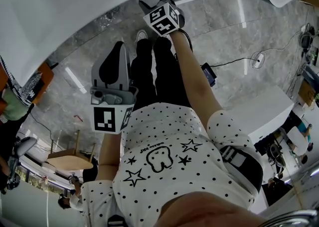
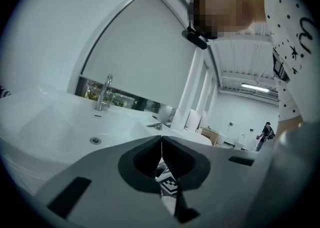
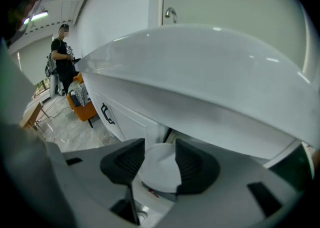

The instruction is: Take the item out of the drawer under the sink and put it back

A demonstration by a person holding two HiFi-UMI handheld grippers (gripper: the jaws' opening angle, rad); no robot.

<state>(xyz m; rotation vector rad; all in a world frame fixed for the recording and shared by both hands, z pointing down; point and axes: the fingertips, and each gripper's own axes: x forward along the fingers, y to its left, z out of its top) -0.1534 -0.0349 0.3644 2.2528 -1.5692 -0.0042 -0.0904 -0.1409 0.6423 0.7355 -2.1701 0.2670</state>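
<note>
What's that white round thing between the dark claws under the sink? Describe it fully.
The white round item looks smooth and matte, like a disc or lid; its material is unclear. It sits beneath the white sink basin, between the spread dark jaws of the right gripper. The jaws hide its side edges.

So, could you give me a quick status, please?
Left gripper shut, empty. Right gripper open, white round item between its fingers. Sink basin close overhead.
</note>
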